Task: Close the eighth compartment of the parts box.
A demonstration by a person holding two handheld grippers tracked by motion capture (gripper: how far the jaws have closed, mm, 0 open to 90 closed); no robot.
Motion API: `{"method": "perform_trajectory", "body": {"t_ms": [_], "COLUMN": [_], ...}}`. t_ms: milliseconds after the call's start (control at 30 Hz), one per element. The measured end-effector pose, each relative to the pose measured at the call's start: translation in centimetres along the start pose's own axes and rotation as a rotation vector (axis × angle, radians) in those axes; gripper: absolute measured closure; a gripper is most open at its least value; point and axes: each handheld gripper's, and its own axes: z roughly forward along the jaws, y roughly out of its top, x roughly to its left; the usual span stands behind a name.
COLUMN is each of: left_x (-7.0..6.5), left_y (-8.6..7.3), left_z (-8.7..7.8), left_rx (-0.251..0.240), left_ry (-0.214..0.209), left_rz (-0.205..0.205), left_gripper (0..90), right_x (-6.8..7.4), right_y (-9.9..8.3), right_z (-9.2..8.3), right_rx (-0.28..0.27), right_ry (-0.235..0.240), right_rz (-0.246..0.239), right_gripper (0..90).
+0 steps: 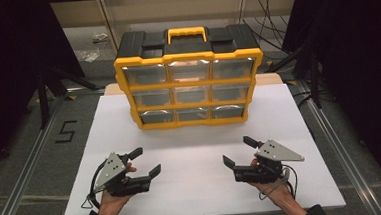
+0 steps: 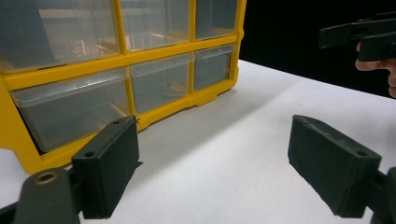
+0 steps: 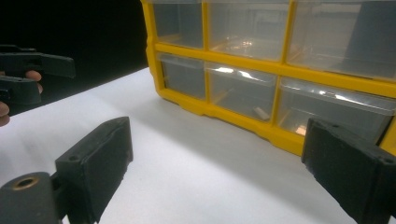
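A yellow and black drawer cabinet (image 1: pixel 189 76) with three rows of clear plastic drawers stands at the back of the white table (image 1: pixel 198 187). All drawers look closed. My left gripper (image 1: pixel 145 162) rests near the front left, held by a hand, jaws wide apart and empty. My right gripper (image 1: pixel 239 151) sits at the front right, also open and empty. In the left gripper view the cabinet (image 2: pixel 121 60) lies ahead to the left, past my left gripper (image 2: pixel 224 172). In the right gripper view the cabinet (image 3: pixel 280 70) lies ahead to the right, and small items show inside its bottom drawers.
The white table ends close behind the cabinet and near my hands at the front. Metal rails (image 1: pixel 27 167) run along both sides on the grey floor. Black stands and cables (image 1: pixel 306 60) sit beyond the table's far corners.
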Motion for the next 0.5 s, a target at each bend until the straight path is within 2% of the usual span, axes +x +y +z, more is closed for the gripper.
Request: {"method": "perform_trajectory", "body": {"t_ms": [500], "left_x": [-0.08], "left_y": [0.06], "left_z": [-0.03], "left_rx": [-0.006], "left_ry": [-0.006], "left_rz": [0.004], "left_gripper": [16.2], "right_x": [0.02], "right_y": [-0.36], "right_z": [-0.97], "right_rx": [0.0], "right_ry": [-0.001], "right_rz": [0.013], "right_gripper": [9.7]}}
